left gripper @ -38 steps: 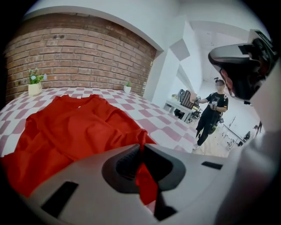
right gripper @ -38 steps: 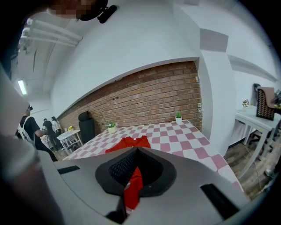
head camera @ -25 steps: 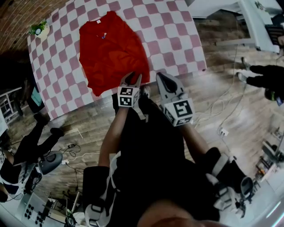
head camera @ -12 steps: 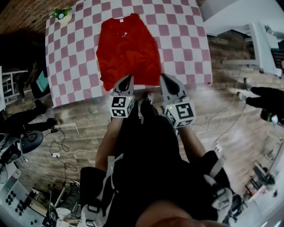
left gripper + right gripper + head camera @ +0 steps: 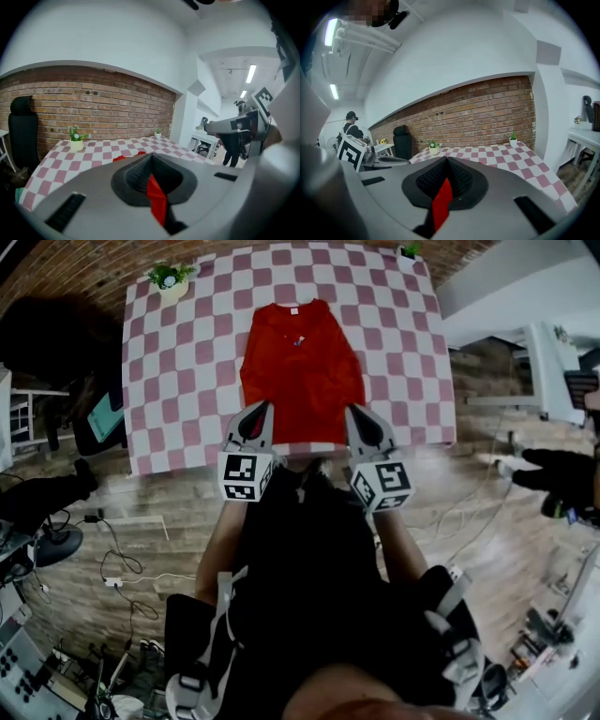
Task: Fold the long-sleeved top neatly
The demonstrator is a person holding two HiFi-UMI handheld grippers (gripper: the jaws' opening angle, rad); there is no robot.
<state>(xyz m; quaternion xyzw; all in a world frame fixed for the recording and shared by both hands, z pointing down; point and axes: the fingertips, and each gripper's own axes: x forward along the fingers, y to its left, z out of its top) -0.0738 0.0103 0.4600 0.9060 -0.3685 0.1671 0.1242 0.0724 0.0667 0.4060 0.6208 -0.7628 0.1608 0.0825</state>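
Note:
The red long-sleeved top (image 5: 300, 371) lies on the pink-and-white checked table (image 5: 178, 362), collar toward the far side. In the head view my left gripper (image 5: 260, 412) is at the near left corner of the hem and my right gripper (image 5: 355, 413) at the near right corner. The left gripper view shows the left gripper (image 5: 152, 180) shut, with a strip of red fabric (image 5: 157, 199) pinched between its pads. In the right gripper view the right gripper (image 5: 446, 180) is likewise shut on red fabric (image 5: 442, 204). The sleeves are not visible.
A potted plant (image 5: 169, 279) stands at the table's far left corner and a smaller one (image 5: 410, 251) at the far right. A black chair (image 5: 23, 136) is left of the table, against the brick wall. White desks (image 5: 553, 343) and a standing person (image 5: 562, 474) are to the right.
The left gripper's jaws have closed on the hem's left corner. Both grippers have risen with the near hem and spread to its two corners. The table now sits centred in the head view.

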